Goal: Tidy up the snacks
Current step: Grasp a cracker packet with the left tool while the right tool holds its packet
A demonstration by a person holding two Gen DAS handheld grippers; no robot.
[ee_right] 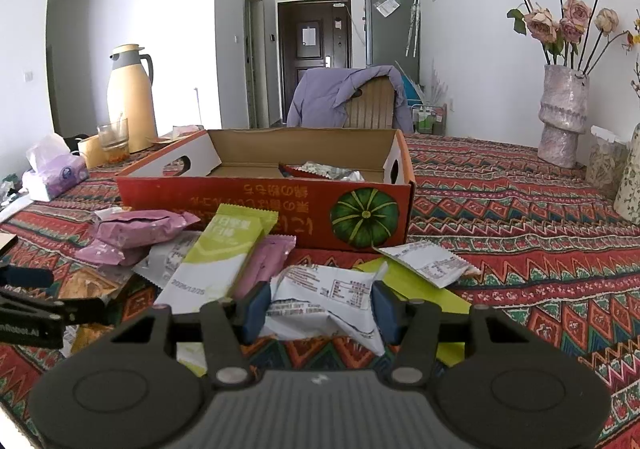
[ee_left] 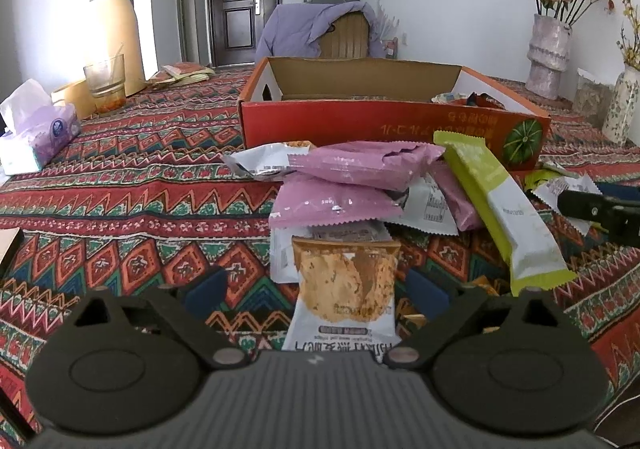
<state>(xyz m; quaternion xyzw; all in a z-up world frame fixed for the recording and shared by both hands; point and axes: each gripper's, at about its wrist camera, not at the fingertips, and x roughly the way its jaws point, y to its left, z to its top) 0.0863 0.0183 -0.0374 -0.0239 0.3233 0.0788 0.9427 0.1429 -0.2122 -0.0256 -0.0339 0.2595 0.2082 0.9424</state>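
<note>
Left gripper (ee_left: 316,289) spread around cracker packet (ee_left: 347,285); right gripper (ee_right: 320,309) clamps white snack packet (ee_right: 324,297). Orange cardboard box (ee_right: 264,205) borders pile; patterned tablecloth (ee_right: 520,217) rightward.

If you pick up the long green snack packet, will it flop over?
Probably only a little: the long green snack packet lies straight while propped across other packets, so it looks fairly stiff. Its glossy wrapper might slip. It looks thin, so likely light.
</note>
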